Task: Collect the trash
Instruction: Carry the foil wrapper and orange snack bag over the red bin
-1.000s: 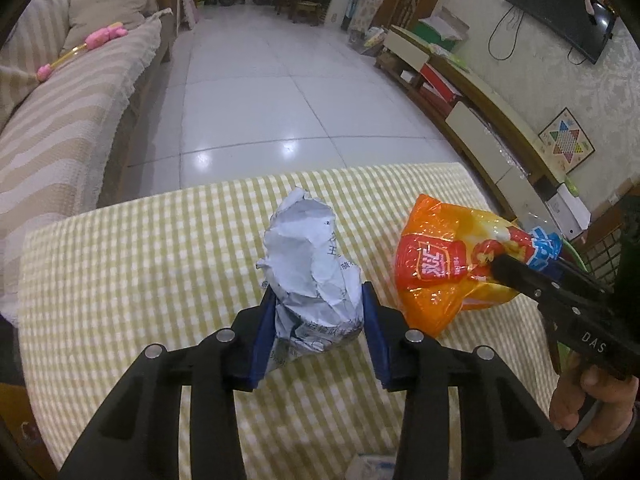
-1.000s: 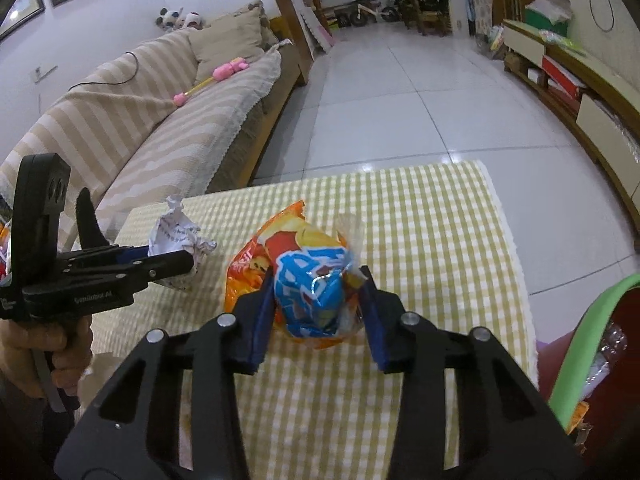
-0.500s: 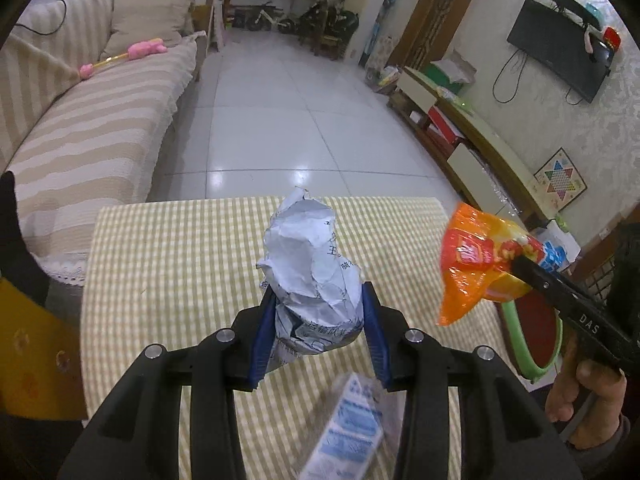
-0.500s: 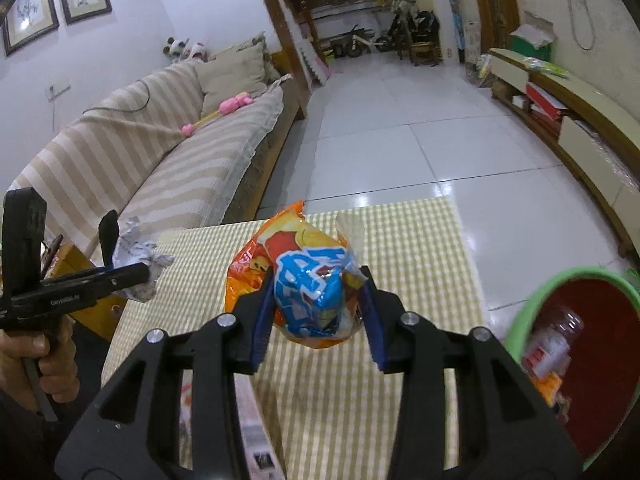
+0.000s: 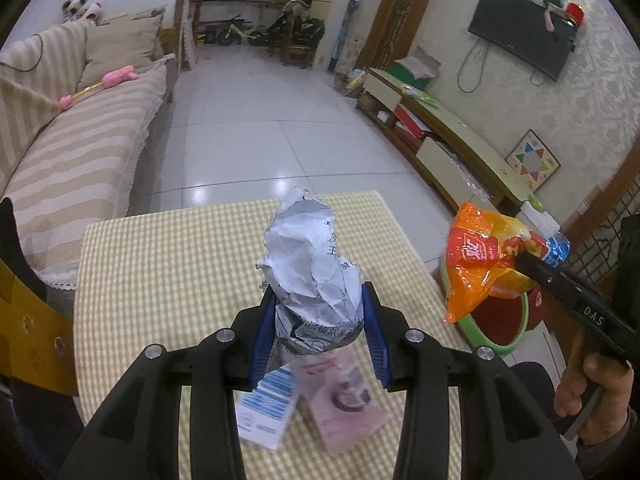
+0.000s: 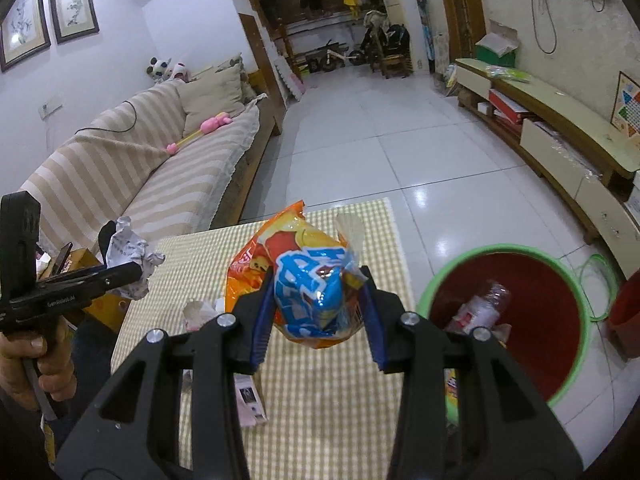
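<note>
Trash is half gathered: left gripper (image 5: 319, 328) clamps crumpled paper (image 5: 311, 276), right gripper (image 6: 316, 320) clamps a snack bag (image 6: 304, 280), both held above the checked table (image 6: 328, 408). Bin (image 6: 576, 344) waits at three o'clock, already holding a bottle (image 6: 482, 304). Leaflets (image 5: 344, 396) and tissue (image 6: 198, 312) remain on the table.

The far half of the table (image 5: 168, 264) is bare, so a hand could pass there. Near the front edge lie a blue box (image 5: 266, 408), a pink packet (image 5: 344, 400) and a tissue (image 6: 198, 312). The bin (image 6: 508, 248) stands on the floor just off the table's right edge, its mouth open from above. The sofa (image 6: 132, 184) blocks the left side.
</note>
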Tool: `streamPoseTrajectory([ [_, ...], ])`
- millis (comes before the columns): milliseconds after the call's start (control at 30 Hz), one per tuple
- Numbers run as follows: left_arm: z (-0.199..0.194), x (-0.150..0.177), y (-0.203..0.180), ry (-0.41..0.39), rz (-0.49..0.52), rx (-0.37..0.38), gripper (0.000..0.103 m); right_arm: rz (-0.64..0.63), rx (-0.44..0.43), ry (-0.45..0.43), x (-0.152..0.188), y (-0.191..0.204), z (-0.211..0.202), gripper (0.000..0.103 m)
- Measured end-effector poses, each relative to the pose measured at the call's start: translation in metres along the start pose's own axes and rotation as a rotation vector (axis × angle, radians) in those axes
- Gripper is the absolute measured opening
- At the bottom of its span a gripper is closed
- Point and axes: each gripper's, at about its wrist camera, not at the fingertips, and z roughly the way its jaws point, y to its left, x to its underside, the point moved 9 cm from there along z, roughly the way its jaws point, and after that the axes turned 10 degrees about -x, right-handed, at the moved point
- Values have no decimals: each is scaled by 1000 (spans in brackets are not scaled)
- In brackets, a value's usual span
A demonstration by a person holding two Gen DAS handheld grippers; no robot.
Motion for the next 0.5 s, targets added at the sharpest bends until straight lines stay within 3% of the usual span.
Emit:
streamPoseTrajectory([
  [500,22,-8,-106,32,89,110,38,80,105,-44,4,-78,-57,39],
])
